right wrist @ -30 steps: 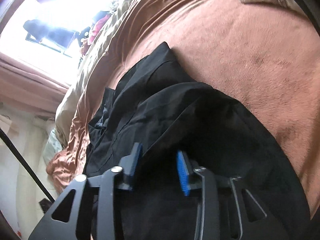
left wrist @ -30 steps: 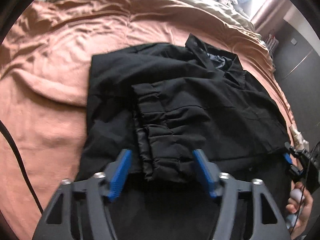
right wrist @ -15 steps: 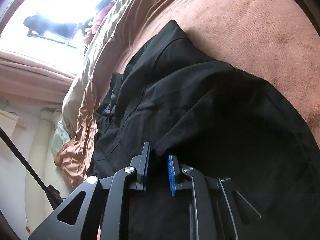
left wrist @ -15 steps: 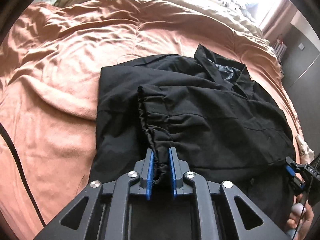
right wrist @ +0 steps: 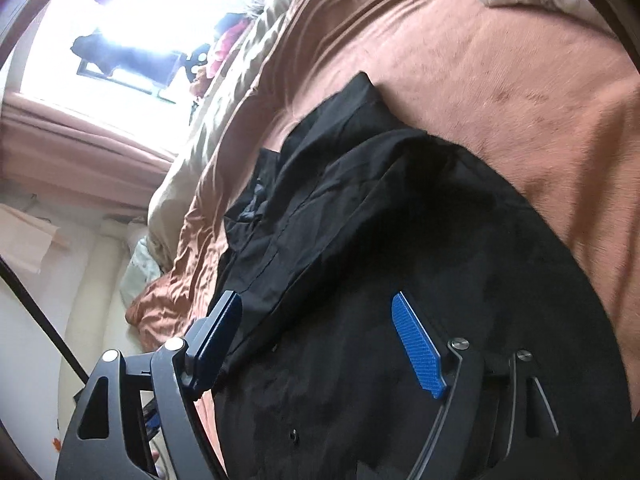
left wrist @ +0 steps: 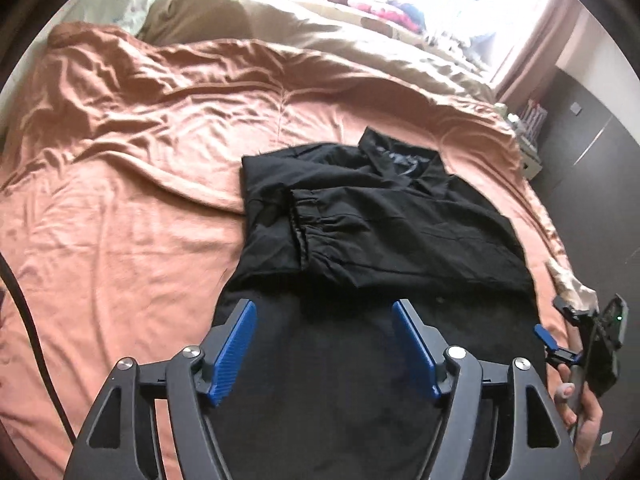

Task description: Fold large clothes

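A large black garment (left wrist: 384, 236) lies on the orange bedspread (left wrist: 128, 216), its sleeves folded across the body and its collar at the far end. The gathered cuff (left wrist: 308, 232) rests on top at the left. My left gripper (left wrist: 324, 344) is open and empty above the near hem. My right gripper (right wrist: 320, 340) is open and empty over the garment (right wrist: 360, 220) at its right side. The right gripper also shows in the left wrist view (left wrist: 560, 332), at the garment's right edge.
A beige duvet (left wrist: 360, 28) and pillows lie at the head of the bed under a bright window. A dark wardrobe (left wrist: 592, 136) stands at the right. A black cable (left wrist: 28, 320) crosses the left edge.
Both grippers were shut on the garment's folded part half a second ago. They have let go, opened wide and drawn back from it.
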Demonstrator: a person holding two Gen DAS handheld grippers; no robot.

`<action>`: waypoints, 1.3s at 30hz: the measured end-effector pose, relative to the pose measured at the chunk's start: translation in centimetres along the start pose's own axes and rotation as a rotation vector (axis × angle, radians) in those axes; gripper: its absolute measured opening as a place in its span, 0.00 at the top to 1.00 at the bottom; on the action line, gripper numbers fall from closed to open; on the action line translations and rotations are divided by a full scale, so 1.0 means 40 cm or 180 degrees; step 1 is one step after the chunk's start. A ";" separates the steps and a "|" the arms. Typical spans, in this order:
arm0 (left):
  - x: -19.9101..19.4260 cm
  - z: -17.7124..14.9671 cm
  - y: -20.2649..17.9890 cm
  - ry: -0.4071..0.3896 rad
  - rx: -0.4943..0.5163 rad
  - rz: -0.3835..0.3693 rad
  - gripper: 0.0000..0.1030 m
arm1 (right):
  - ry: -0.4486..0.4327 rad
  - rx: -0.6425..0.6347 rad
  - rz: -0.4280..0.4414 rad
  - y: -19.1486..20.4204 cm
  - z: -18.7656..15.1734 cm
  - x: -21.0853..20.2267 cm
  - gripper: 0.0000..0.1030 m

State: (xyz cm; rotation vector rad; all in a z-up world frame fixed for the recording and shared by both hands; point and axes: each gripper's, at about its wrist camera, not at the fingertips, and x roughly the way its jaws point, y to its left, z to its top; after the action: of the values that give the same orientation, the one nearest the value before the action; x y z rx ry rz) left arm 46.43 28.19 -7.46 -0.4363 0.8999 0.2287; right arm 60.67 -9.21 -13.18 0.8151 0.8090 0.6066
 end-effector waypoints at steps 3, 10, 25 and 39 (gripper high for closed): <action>-0.075 -0.038 0.000 -0.0073 0.0017 -0.0042 0.30 | 0.0018 -0.0074 0.0021 -0.003 -0.041 -0.036 0.26; -0.234 -0.149 0.028 -0.0211 -0.0040 -0.0007 0.30 | -0.0096 -0.0322 0.0139 -0.018 -0.144 -0.181 0.26; -0.529 -0.413 0.043 -0.0672 -0.0055 -0.0275 0.30 | -0.0383 -0.0847 0.0164 -0.085 -0.347 -0.537 0.23; -0.594 -0.635 0.067 -0.0823 -0.0105 -0.0329 0.00 | -0.0337 -0.1060 -0.0142 -0.131 -0.420 -0.733 0.17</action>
State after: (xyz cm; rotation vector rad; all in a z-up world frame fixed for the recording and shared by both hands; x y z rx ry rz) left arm 13.19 18.68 -3.05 -0.4707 0.6192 0.2002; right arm 31.52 -27.08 -13.38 0.5184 0.6068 0.6324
